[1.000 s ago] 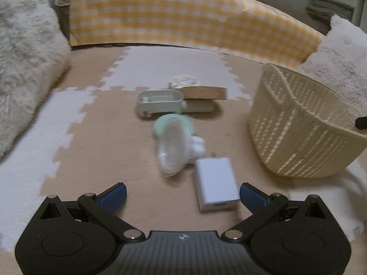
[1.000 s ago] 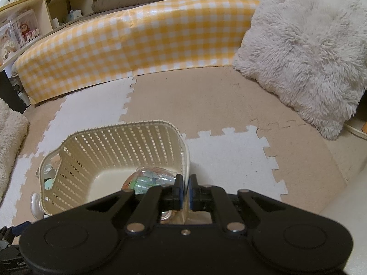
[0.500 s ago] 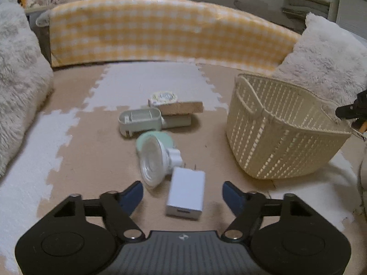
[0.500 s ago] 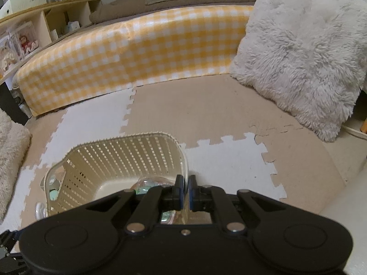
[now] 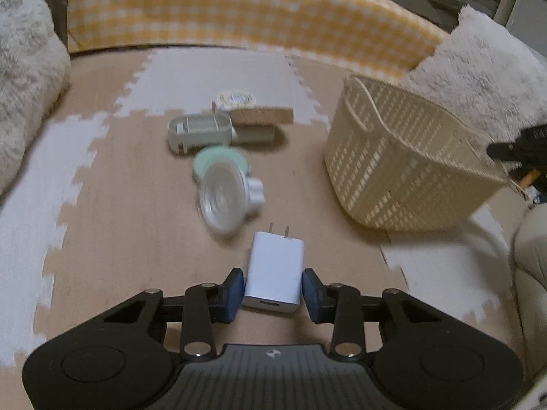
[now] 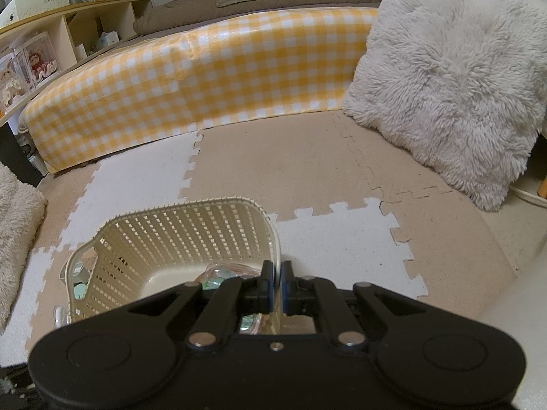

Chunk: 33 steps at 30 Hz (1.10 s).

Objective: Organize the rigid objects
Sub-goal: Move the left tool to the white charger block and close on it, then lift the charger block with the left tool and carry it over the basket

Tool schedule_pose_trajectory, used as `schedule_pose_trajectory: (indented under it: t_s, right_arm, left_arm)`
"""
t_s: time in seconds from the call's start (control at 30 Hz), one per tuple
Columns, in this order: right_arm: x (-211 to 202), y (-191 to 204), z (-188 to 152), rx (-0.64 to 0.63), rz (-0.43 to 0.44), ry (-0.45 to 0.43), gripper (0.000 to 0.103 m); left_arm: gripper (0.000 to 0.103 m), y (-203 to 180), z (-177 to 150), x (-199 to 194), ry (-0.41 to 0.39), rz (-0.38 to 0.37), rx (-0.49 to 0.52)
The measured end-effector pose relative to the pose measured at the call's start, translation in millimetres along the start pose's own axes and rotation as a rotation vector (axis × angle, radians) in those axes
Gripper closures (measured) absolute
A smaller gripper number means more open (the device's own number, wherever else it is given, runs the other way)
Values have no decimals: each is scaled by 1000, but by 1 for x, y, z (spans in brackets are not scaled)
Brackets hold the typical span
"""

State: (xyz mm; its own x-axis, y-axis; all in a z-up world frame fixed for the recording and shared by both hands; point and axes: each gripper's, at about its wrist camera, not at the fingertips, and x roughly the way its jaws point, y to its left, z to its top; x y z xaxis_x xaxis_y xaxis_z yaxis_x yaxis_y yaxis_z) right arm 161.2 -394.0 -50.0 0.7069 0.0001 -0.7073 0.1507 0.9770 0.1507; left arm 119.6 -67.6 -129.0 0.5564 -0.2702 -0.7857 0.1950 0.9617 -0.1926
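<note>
Left wrist view showed our left claw (image 5: 273, 288) closing around the white charger (image 5: 275, 271) at lower centre, on the floor mat (image 5: 130, 225), pads flanking its flat sides but not yet pressing. We judged it light, stiff and smooth, best pinched across those sides, clear of the prongs. Our right claw (image 6: 277, 282) was clamped shut on the basket (image 6: 177, 235) rim.
</note>
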Motion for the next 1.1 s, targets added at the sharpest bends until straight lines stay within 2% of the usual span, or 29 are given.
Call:
schedule_pose_trajectory:
  t_s: [0.17, 0.27, 0.4, 0.5, 0.67, 0.93, 1.1]
  right_arm:
    - [0, 0, 0, 0, 0, 0, 98]
    - [0, 0, 0, -2, -1, 1, 98]
    - [0, 0, -1, -2, -2, 0, 98]
    - [0, 0, -1, 0, -1, 0, 98]
    - [-2, -2, 0, 16, 3, -17, 98]
    - [6, -1, 7, 14, -2, -19, 98]
    - [9, -2, 8, 6, 3, -12, 98]
  left_arm:
    - [63, -7, -6, -4, 15, 8, 27]
    - [61, -7, 2, -1, 1, 8, 9]
    - [54, -8, 14, 4, -6, 12, -10]
    - [55, -9, 16, 10, 11, 16, -18]
    - [64, -5, 13, 12, 23, 13, -47]
    - [64, 9, 10, 5, 31, -72, -172]
    - [64, 7, 15, -7, 2, -141, -230]
